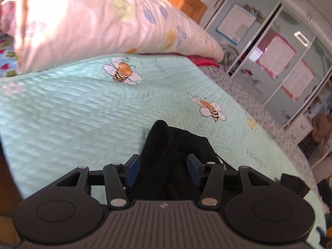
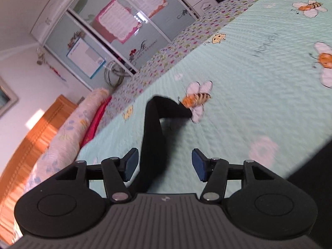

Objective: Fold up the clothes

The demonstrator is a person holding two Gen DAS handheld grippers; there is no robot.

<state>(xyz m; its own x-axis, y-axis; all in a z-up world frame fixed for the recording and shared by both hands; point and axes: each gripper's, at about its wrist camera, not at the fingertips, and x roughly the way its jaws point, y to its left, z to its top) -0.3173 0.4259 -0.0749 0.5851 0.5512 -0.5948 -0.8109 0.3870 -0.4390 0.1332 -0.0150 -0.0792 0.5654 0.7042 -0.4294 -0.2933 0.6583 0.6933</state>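
Black clothing point(image 1: 166, 157) lies bunched on the mint bee-print quilt point(image 1: 72, 114) of the bed, near its flowered edge. We see our left gripper point(image 1: 164, 169) spread, its blue pads either side of the dark heap without pressing it. Our right gripper point(image 2: 164, 165) is spread too, a narrow black strip point(image 2: 154, 137) of the garment trailing loosely between its pads. A pale floral pillow point(image 1: 93, 20) sits beyond.
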